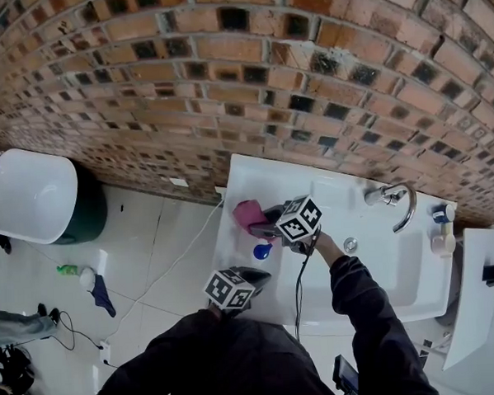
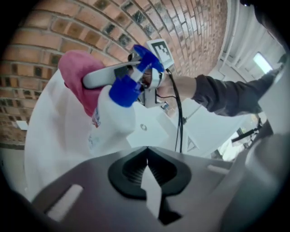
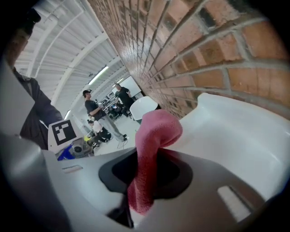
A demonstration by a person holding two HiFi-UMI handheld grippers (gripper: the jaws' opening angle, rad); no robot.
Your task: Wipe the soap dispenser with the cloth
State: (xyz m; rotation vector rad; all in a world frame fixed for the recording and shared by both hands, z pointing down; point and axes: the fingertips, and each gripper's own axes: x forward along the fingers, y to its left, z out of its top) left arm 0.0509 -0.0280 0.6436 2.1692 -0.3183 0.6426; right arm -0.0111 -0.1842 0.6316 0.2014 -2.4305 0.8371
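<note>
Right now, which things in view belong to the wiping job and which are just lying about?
Job: pink cloth, clamped in the fingers of the right gripper; white soap dispenser bottle with blue top.
Lying about: chrome tap; small bottles at the right edge of the white sink; white-lidded bin and blue rag on the floor.

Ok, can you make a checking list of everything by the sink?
Surface: white sink, tap at its back.
Job's things: soap dispenser with blue top, on the sink's left edge; pink cloth beside it.
Clutter: two small containers at the sink's right corner.
Grippers: left gripper shut, empty; right gripper shut on the pink cloth.
Cables: black cable hanging from the right gripper.
Surroundings: brick wall, tiled floor, white bin.
</note>
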